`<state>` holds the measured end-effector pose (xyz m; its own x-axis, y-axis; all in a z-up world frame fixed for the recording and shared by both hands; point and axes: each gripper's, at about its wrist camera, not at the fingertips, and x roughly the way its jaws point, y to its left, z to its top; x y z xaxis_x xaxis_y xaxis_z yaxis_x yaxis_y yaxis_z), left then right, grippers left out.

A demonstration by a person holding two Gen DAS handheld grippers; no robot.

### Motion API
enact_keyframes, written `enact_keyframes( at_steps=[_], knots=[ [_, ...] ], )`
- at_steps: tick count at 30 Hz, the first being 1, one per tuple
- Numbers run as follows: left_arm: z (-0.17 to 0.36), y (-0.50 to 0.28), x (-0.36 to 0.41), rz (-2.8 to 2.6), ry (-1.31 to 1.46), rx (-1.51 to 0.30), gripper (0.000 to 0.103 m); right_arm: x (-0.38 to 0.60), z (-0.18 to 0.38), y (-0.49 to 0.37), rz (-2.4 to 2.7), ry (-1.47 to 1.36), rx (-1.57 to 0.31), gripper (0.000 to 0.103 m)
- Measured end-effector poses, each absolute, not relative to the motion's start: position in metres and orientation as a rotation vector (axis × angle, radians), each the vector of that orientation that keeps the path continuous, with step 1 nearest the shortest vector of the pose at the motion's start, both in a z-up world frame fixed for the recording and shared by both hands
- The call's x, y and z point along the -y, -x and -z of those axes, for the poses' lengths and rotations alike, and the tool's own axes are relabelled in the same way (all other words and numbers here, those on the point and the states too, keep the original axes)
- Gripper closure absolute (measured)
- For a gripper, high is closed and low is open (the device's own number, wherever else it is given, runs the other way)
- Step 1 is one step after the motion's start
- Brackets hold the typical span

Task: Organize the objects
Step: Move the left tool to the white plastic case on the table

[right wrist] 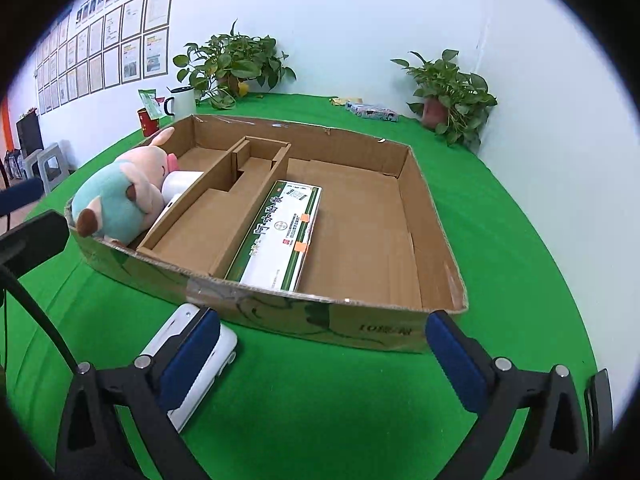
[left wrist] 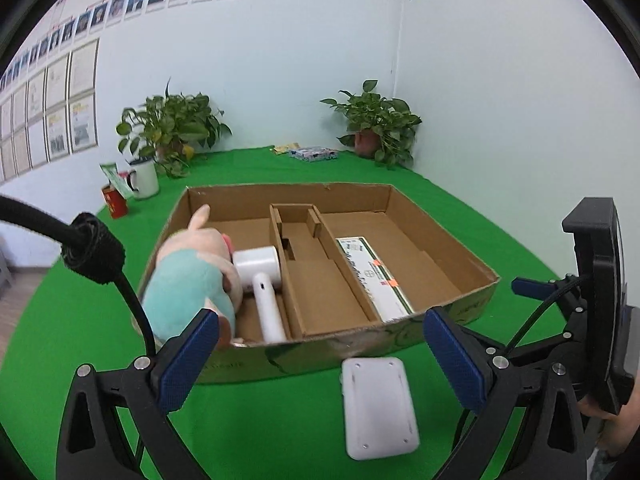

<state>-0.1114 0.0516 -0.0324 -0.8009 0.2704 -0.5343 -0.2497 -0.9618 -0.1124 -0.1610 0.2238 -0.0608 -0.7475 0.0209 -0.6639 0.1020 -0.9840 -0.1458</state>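
The left gripper (left wrist: 320,356) has its blue ribbed pads spread wide and empty above a smooth white rounded-rectangle device (left wrist: 378,408) lying flat on the green cloth (left wrist: 280,432), just before the corrugated cardboard tray (left wrist: 460,316). The tray's left compartment holds a soft plush pig (left wrist: 192,280) against a glossy white hair dryer (left wrist: 262,280); its right compartment holds a long green-and-white box (left wrist: 374,276). The right gripper (right wrist: 322,356) is likewise wide open, gripping nothing.

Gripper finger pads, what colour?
Dark blue, textured, on black frames. Clearest in the left wrist view: pads of the left gripper.
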Motion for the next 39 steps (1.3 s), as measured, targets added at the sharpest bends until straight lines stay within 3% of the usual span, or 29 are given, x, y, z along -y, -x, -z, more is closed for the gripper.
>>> enact_keyframes(
  at_steps=[6,9,13,23,31,39],
  knots=[
    [0.059,0.113,-0.044,-2.634,0.948,0.167,0.002,-0.222,0.064,0.145,2.827,-1.082,-0.2,0.001],
    [0.078,0.12,-0.038,-2.552,1.038,0.269,0.008,-0.224,0.074,0.139,2.759,-1.117,-0.117,0.001],
    [0.099,0.132,-0.036,-2.451,1.112,0.363,0.026,-0.222,0.086,0.129,2.729,-1.135,-0.077,0.001],
    [0.142,0.154,-0.06,-2.299,1.289,0.358,0.064,-0.213,0.109,0.117,2.661,-1.194,-0.054,0.001],
    [0.153,0.154,-0.071,-2.224,1.341,0.37,0.085,-0.204,0.115,0.114,2.516,-1.171,0.047,0.001],
    [0.152,0.135,-0.096,-2.152,1.338,0.355,0.087,-0.212,0.113,0.102,2.533,-1.153,-0.057,0.001]
  ],
)
